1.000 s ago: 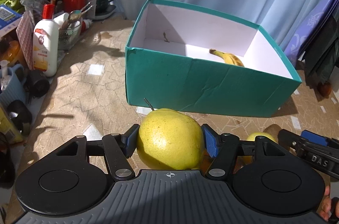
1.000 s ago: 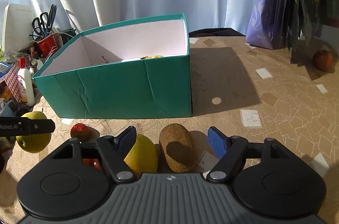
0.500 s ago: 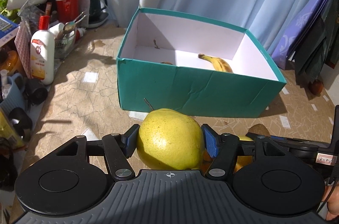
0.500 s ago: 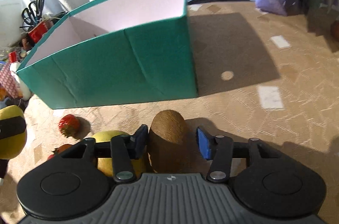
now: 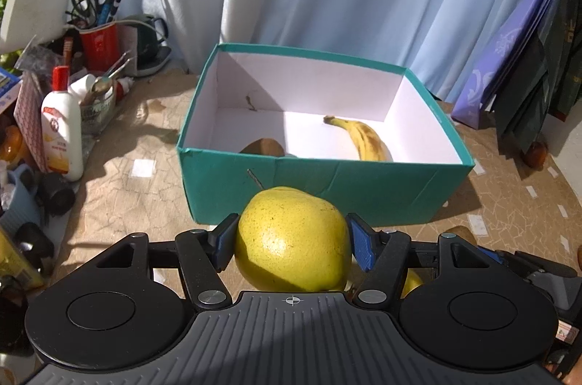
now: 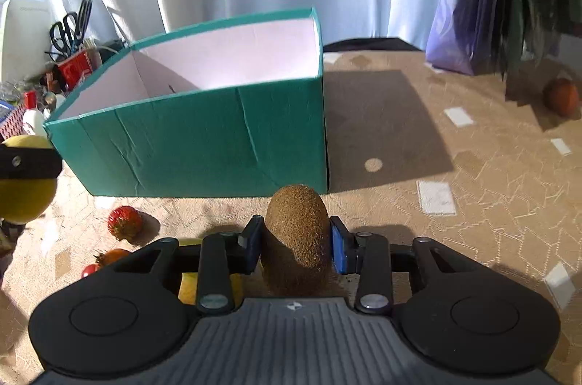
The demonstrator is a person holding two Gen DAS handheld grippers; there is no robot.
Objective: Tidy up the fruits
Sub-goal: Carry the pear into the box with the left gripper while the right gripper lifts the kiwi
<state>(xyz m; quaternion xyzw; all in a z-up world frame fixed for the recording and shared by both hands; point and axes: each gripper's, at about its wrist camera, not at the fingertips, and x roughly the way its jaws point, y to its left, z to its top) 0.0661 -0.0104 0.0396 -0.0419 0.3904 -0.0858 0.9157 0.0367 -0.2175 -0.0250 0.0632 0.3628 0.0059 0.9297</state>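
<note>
Since a second ago your right gripper [image 6: 294, 248] has closed on the kiwi [image 6: 295, 235] and lifted it off the bench [image 6: 454, 239], and your left gripper [image 5: 293, 245], fingers clamped on the pear [image 5: 293, 239], has risen until the banana [image 5: 363, 137] inside the teal box [image 5: 327, 188] shows. Both fruits hang just short of the box's near wall. Judging by looks, the pear is heavy and smooth, so keep hold at its widest girth; the kiwi is soft, so squeeze gently.
</note>
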